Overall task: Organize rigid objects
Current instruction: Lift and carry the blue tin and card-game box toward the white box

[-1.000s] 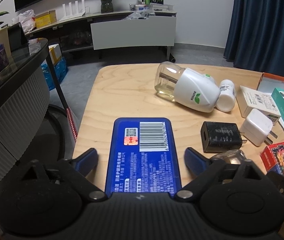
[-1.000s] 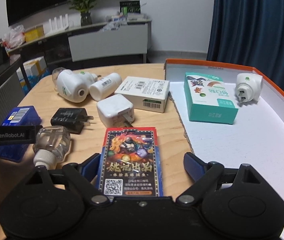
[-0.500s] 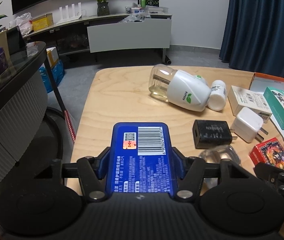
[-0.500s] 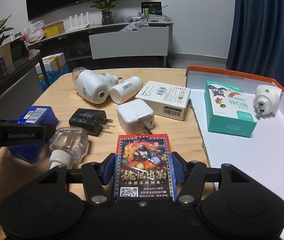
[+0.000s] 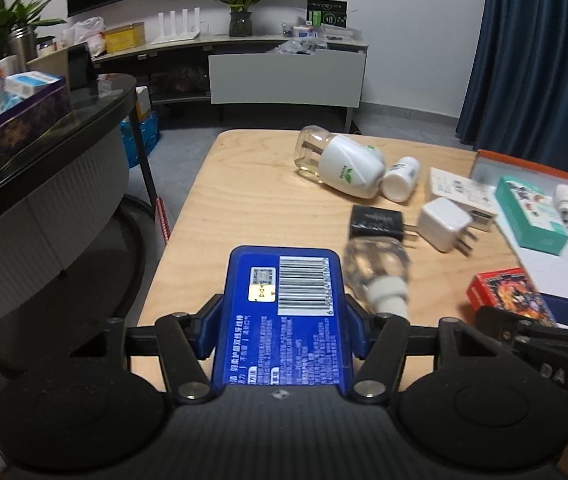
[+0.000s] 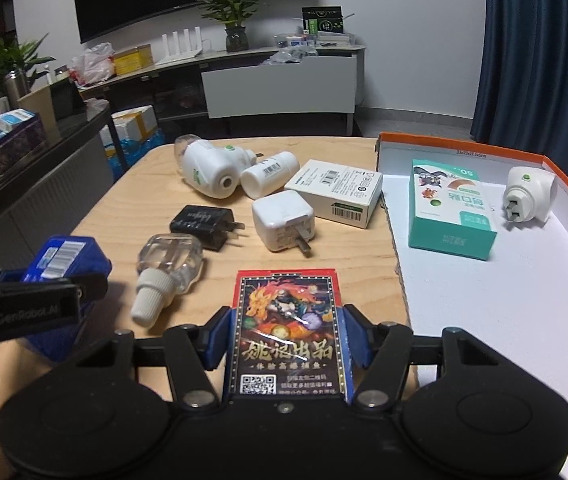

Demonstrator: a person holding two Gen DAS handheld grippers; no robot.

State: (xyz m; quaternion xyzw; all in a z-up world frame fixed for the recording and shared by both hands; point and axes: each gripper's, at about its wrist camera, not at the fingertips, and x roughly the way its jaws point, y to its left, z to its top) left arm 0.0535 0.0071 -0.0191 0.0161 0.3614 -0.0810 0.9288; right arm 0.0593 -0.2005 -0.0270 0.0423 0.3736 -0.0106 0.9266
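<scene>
Blue box (image 5: pixel 284 320) pinched between fingers of left gripper (image 5: pixel 284 330), barcode face up, at near left edge of wooden bench (image 5: pixel 243 184); seems lifted clear, though view too poor to be sure. Red card box (image 6: pixel 288 328) clamped by right gripper (image 6: pixel 286 338) (fingers closed in on both sides). Clear bottle (image 6: pixel 169 268) lies between the two. Black charger (image 6: pixel 203 222), white charger (image 6: pixel 284 222) beyond. Orange-rimmed tray (image 6: pixel 460 148) at right holds teal box (image 6: pixel 450 208), white plug (image 6: pixel 528 194).
</scene>
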